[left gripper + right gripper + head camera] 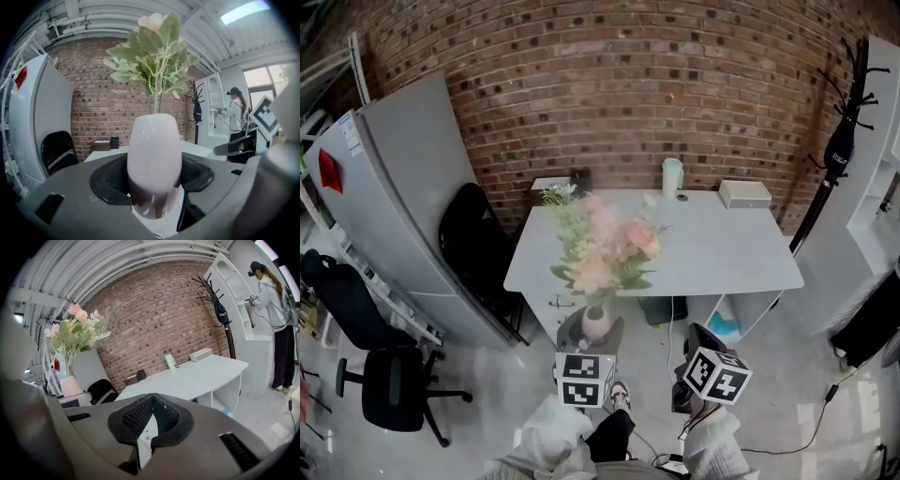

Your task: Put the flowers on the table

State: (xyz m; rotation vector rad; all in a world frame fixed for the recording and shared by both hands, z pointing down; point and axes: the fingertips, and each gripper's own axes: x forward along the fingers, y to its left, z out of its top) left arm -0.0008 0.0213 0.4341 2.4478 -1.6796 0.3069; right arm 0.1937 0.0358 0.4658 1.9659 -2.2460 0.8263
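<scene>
Head view, from the left: a black chair [473, 246] stands just beside the table [722, 258]. The left gripper [592, 345] is clenched on the white vase [154, 154] and holds it upright, short of the table's near edge. The flowers [605, 246] rise over that edge. The right gripper [150, 420] is closed on nothing. A cup [672, 176] and a box [744, 193] line the far edge.

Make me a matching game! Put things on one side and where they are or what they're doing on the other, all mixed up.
Things:
1 vase of flowers
2 right gripper
3 pale green cup
4 white box

Places or states:
A shut, nothing in it
B on the table, far right corner
C held by the left gripper
D on the table, middle of far edge

Pairs: 1-C, 2-A, 3-D, 4-B
</scene>
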